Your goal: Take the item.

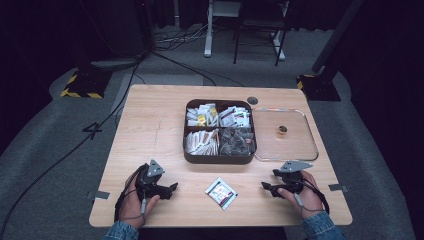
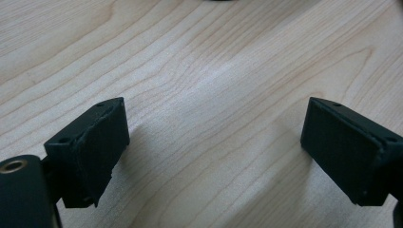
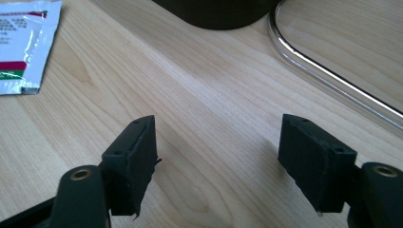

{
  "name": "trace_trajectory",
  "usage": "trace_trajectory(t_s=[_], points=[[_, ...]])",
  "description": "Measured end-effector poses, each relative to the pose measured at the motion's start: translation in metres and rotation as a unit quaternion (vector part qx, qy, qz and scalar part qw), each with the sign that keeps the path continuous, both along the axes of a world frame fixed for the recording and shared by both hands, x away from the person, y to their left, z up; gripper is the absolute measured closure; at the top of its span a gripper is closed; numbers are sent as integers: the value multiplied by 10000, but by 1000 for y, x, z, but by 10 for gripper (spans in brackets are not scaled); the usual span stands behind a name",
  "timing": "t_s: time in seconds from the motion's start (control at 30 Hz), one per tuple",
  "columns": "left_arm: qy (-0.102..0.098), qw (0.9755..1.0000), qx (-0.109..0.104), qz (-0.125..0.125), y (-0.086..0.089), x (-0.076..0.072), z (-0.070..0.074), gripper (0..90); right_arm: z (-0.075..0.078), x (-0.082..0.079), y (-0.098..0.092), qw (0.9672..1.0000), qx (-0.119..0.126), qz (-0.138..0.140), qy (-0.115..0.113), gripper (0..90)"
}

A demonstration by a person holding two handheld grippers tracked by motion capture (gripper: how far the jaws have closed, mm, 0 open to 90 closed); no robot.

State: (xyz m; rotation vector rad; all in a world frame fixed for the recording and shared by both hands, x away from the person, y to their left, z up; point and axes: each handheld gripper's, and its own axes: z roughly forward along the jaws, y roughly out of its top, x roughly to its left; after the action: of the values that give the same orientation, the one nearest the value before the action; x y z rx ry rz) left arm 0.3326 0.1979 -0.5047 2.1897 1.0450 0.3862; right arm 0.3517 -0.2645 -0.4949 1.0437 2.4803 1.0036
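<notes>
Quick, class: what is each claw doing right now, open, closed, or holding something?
Left claw: open, holding nothing, bare table between its jaws.
Right claw: open, holding nothing; the sachet lies apart from it.

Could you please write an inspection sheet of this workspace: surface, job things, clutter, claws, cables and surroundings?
Surface: light wooden table, with a round hole at the far edge.
Job's things: one white sachet lies flat on the table between the two claws; a dark four-compartment box, filled with sachets, stands behind it.
Clutter: a clear lid lies right of the box, touching it, with a small round object on it.
Claws: left claw open, nothing between its jaws; right claw open, nothing between its jaws; both low over the table.
Cables: one trails from each claw along the wrist; black cables run across the floor.
Surroundings: grey floor, dark curtains, a desk frame behind.
</notes>
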Motion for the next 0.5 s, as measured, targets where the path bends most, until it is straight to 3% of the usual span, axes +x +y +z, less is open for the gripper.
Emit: trace_trajectory(t_s=[0.17,0.23,0.3,0.5], points=[[0,10000,2,-1,0,0,0,93,-3,-1,3,9999,-13,38,-113,247],[3,10000,2,0,0,0,0,93,-7,0,4,9997,41,15,-221,160],[-1,10000,4,-3,0,0,0,93,-9,0,4,9996,106,-10,-273,131],[-1,10000,6,-4,0,0,0,93,-10,2,4,9995,105,-2,-298,113]])
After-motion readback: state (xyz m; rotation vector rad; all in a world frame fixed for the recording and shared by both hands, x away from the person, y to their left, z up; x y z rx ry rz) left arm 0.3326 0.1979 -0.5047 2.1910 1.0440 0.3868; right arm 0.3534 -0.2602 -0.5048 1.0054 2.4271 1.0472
